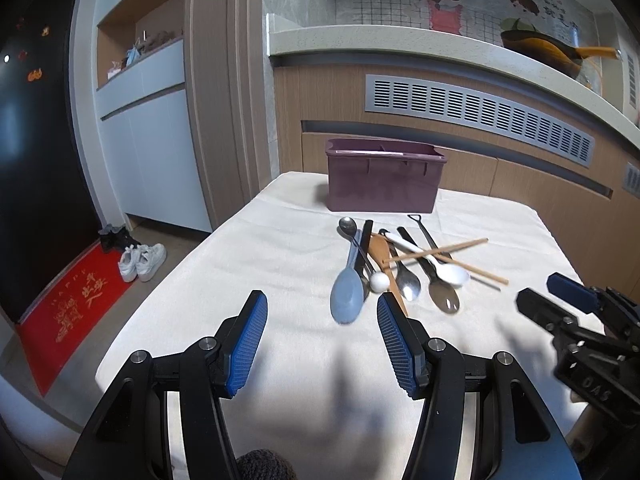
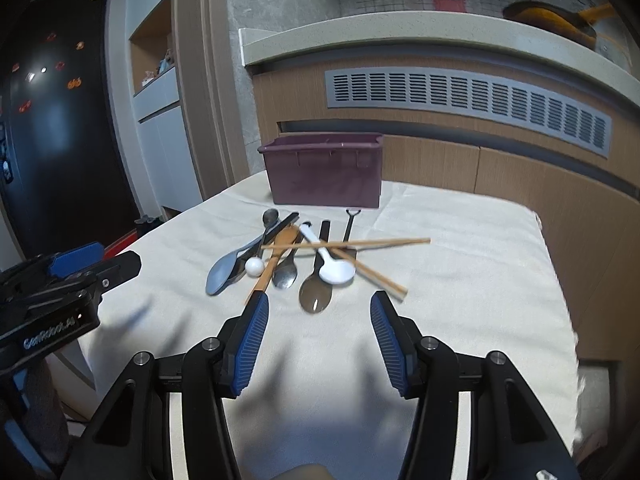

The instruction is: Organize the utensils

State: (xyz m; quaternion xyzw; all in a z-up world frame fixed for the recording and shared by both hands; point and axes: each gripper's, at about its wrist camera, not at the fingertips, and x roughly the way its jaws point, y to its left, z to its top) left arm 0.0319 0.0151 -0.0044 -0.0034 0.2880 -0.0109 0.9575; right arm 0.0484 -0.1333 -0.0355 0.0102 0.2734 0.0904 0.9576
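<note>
- Lying in a loose pile on the white cloth of the table (image 1: pixel 224 280), the utensils are sitting ahead of both grippers, between them and the purple organizer box (image 1: pixel 385 178), which is standing at the far edge of the cloth.
- Hovering just short of the pile, the left gripper (image 1: pixel 322 344) is holding nothing, its blue pads spread wide; the blue-grey spoon (image 1: pixel 347 294) is lying just ahead of it and a little to the right of its centre line.
- Running roughly away from the left gripper, that spoon's long axis is pointing its bowl toward the fingers and its handle toward the box, so closing across it is looking more natural than closing along it.
- Hanging over the near right part of the cloth, the right gripper (image 2: pixel 316 340) is likewise spread and empty; the large steel spoon (image 2: pixel 316 298) is lying bowl-first almost straight ahead of it.
- Crossing the pile sideways, the chopsticks (image 2: pixel 348 245) are resting on top of the white spoon (image 2: pixel 334 266) and the neighbouring handles, so they are probably needing to come off first.
- Judging by reach, each gripper is looking nearest to the spoon in front of it.
</note>
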